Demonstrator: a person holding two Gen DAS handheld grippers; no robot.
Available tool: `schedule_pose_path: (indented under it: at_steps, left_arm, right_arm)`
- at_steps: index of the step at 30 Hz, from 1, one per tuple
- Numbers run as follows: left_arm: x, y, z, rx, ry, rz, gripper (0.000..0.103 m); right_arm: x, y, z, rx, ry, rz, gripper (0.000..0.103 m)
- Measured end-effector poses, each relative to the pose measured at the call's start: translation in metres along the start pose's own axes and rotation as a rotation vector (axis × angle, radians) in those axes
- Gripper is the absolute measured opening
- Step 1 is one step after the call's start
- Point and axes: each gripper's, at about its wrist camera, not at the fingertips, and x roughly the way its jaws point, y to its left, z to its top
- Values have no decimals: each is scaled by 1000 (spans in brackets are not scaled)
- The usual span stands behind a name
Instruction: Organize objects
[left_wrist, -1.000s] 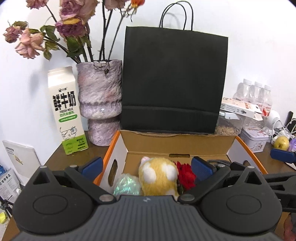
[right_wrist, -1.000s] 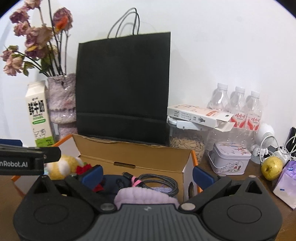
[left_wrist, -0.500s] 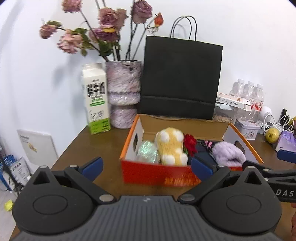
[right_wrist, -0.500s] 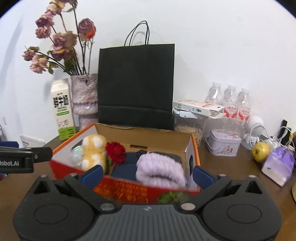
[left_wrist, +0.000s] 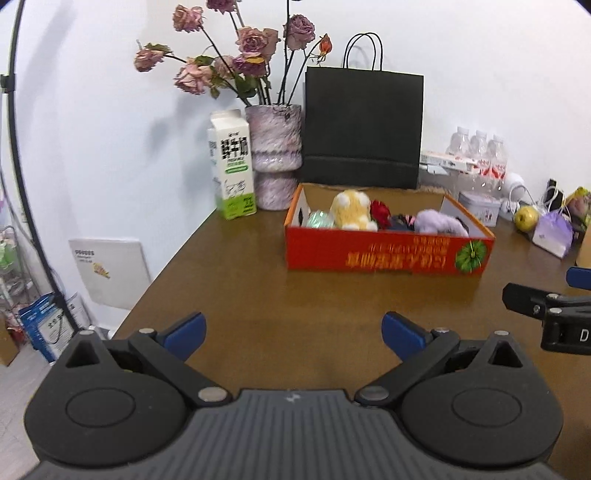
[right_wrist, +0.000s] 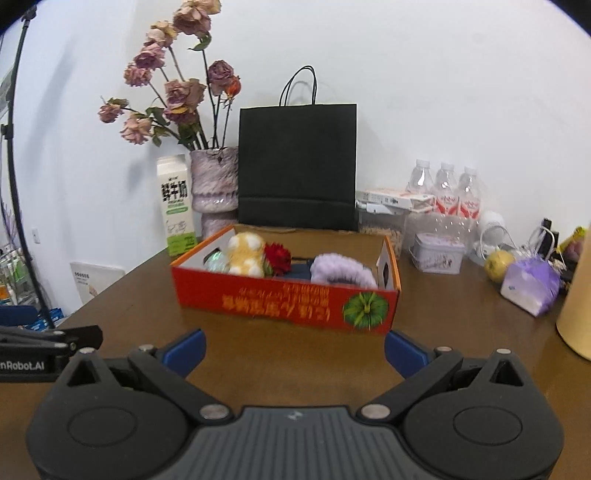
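Now | left tool (left_wrist: 293, 334), right tool (right_wrist: 295, 350): wide apart, empty | above table (left_wrist: 258, 295)

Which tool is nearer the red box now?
Right. The right tool sits just short of the red box; the left tool is farther back, with bare table between.

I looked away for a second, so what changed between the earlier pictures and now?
Both tongs, left and right, drew back from over the red box and now hover open and empty above the table. The plush toy, red flower and purple fluffy item stayed inside.
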Motion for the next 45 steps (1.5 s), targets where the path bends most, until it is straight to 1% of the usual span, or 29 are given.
schedule_pose_path:
  at_steps: [2, 7, 12, 18, 38, 45]
  left_arm:
    - [-14, 3, -11, -1, 0, 6, 103]
    - [-35, 4, -31, -2, 17, 8, 103]
    - [-45, 5, -40, -8, 21, 8, 103]
    - [-50, 6, -39, -14, 15, 15, 103]
    - [-55, 4, -37, -10, 8, 22, 103]
    - [-57, 3, -38, -3, 7, 10, 103]
  right_arm:
    - [-13, 2, -10, 2, -1, 0, 103]
    - [-38, 7, -27, -2, 0, 12, 103]
    - [-51, 8, -35, -6, 0, 13, 103]
    - [-59, 8, -37, -6, -3, 13, 103]
    - [-61, 9, -37, -6, -3, 12, 103]
    - [-61, 8, -38, -7, -3, 13, 103]
